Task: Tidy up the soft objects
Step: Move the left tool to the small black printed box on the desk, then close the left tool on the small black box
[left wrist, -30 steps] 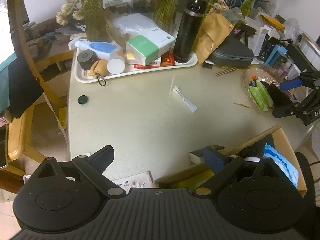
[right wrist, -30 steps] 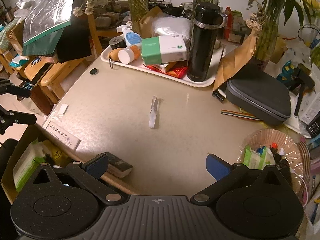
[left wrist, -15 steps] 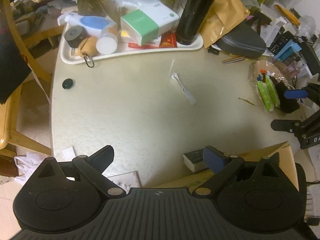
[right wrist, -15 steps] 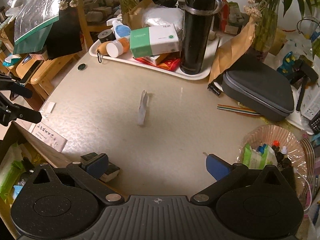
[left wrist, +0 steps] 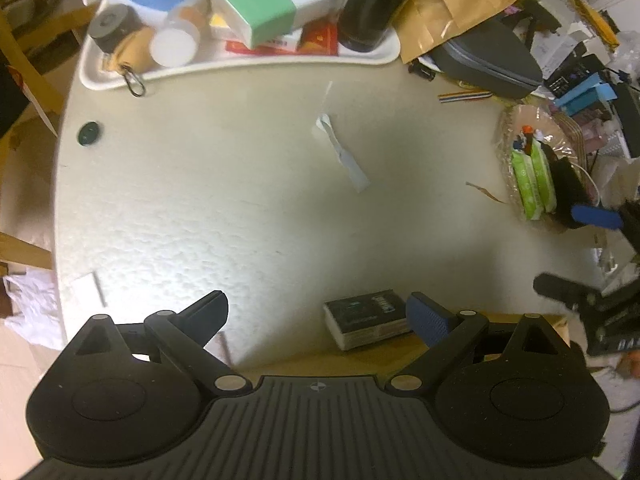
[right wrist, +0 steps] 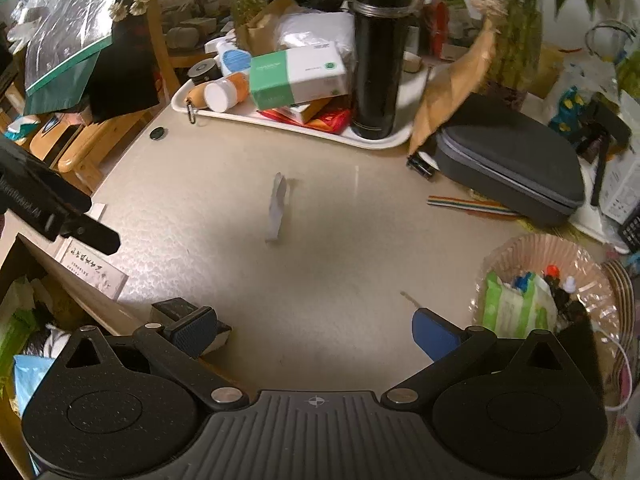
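Observation:
A twisted white paper strip (left wrist: 340, 152) lies in the middle of the beige table (left wrist: 200, 208); it also shows in the right wrist view (right wrist: 277, 208). My left gripper (left wrist: 318, 314) is open and empty above the table's near edge, well short of the strip. My right gripper (right wrist: 314, 330) is open and empty too, near the front edge. Green tissue packs (right wrist: 508, 306) sit in a pink basket (right wrist: 516, 248) at the right. A cardboard box (right wrist: 24, 320) with soft items stands at the lower left.
A white tray (right wrist: 304, 128) at the back holds a black flask (right wrist: 380, 52), a green-and-white box (right wrist: 298, 76) and bottles. A grey zip case (right wrist: 508, 160) lies right. A small black box (left wrist: 366, 318) sits at the near edge. A dark button (left wrist: 89, 133) lies left.
Both grippers have moved forward over the table, so the strip and the tray look nearer. The left view has tilted down. Both grippers stayed open.

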{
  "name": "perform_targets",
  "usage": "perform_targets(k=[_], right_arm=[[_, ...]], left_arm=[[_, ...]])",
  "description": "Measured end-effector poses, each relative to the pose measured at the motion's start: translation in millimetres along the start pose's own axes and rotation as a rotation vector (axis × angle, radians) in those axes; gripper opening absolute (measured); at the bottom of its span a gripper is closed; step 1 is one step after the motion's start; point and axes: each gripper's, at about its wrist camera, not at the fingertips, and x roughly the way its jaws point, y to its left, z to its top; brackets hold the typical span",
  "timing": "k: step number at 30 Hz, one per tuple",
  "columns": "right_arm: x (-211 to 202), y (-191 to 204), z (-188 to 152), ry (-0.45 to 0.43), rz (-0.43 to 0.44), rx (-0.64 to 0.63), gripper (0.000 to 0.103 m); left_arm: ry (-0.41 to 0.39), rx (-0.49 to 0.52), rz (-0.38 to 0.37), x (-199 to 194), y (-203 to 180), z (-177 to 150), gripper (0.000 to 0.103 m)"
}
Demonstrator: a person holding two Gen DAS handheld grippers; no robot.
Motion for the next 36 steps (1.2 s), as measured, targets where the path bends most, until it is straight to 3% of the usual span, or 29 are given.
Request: perform_targets(k=[15,22,33,36], right_arm=[[-45,-23,-47,-0.106,-0.023,0.1,0.103],[-49,-30,-59,-0.104,0.012,0.123,0.103],[-51,-41,-68,-0.114,0.019,0.163,0.103],[-52,-44,-70,-0.116,0.015,0.165,0.103]], left_arm=[[0.322,-0.052,0.008,87,-31,51,0.098],[0.452,-0.048,0.045,126,-38,53,0.098],[0.578,-0.077,0.111,173,-54,46,0.097],[0.624,-0.067,0.125,187,-60,42,0.092]])
